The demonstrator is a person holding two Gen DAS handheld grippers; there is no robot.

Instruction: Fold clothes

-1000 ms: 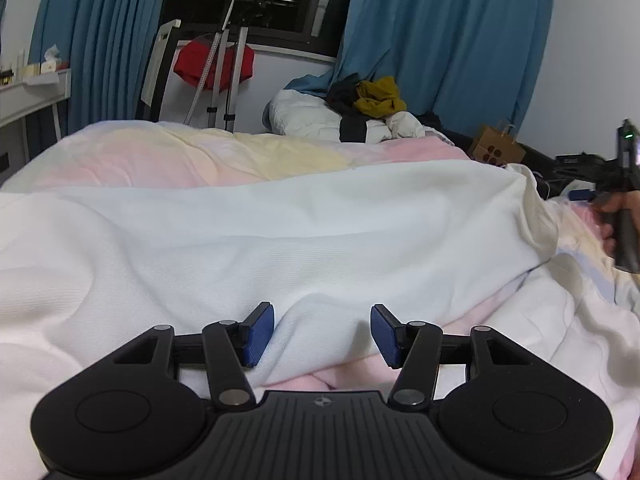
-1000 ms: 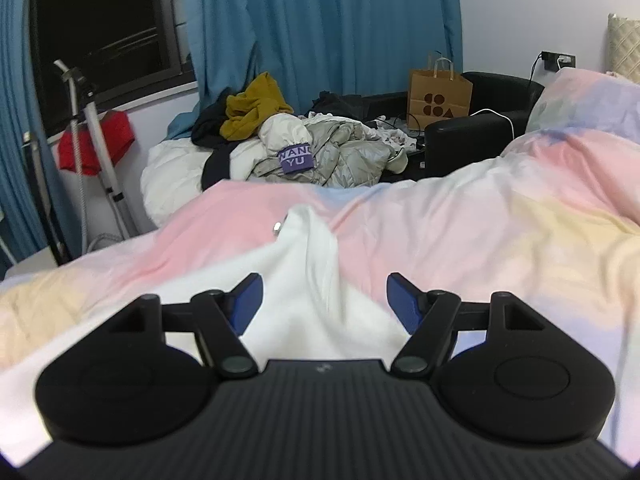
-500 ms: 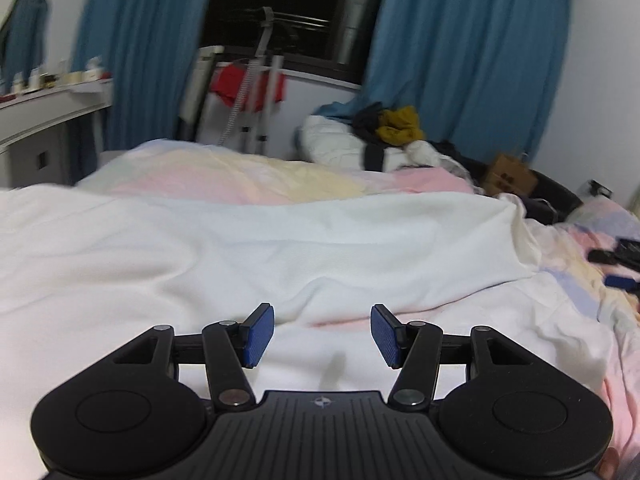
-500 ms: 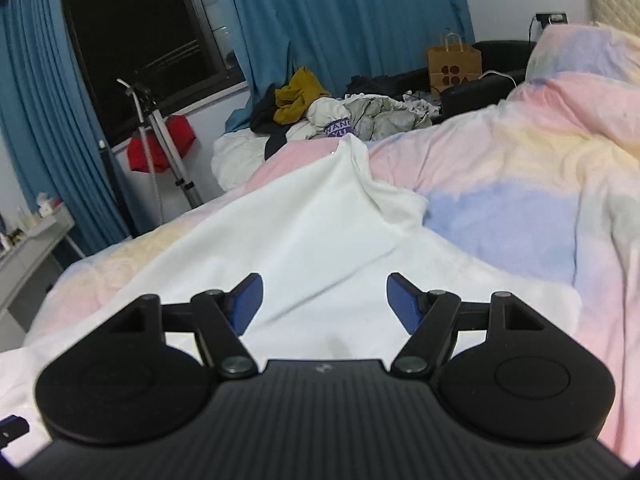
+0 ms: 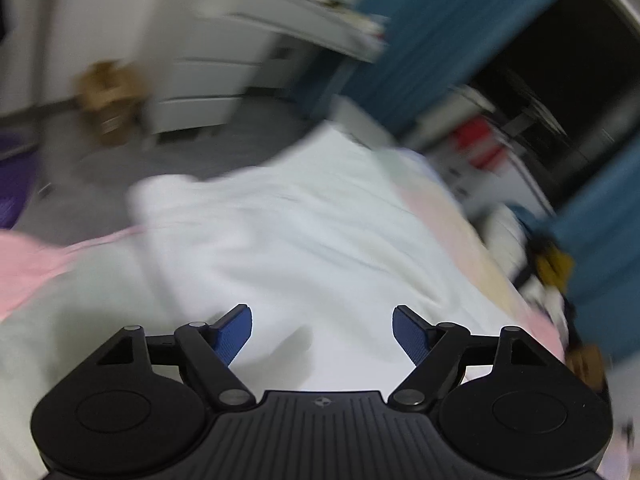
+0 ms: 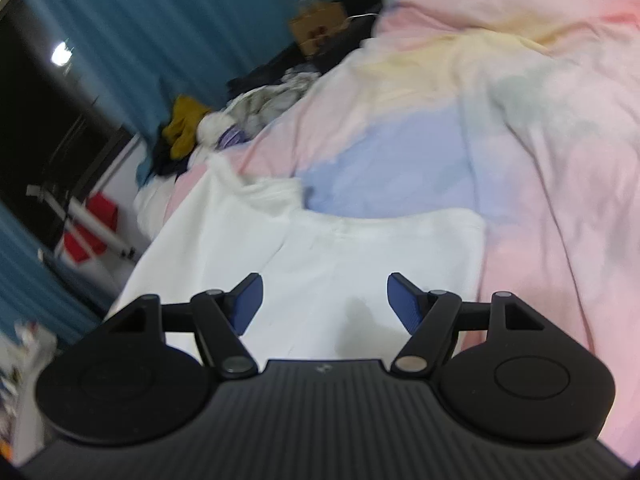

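A white garment (image 5: pixel 304 236) lies spread on the pastel duvet (image 6: pixel 520 128) of a bed. It also shows in the right wrist view (image 6: pixel 328 248), with a bunched fold at its far end. My left gripper (image 5: pixel 322 330) is open and empty, just above the white cloth. My right gripper (image 6: pixel 325 300) is open and empty, above the garment's near part. Both views are blurred and tilted.
A white drawer unit (image 5: pixel 208 80) and a brown bag (image 5: pixel 108 100) stand on the grey floor beyond the bed's edge. Blue curtains (image 6: pixel 168 32), a clothes pile (image 6: pixel 224 128) and a paper bag (image 6: pixel 316 26) are beyond the bed.
Both grippers have swung and tilted sharply. The left view now looks left toward the drawers and floor; the right view is rolled and closer over the white garment. Both stay open.
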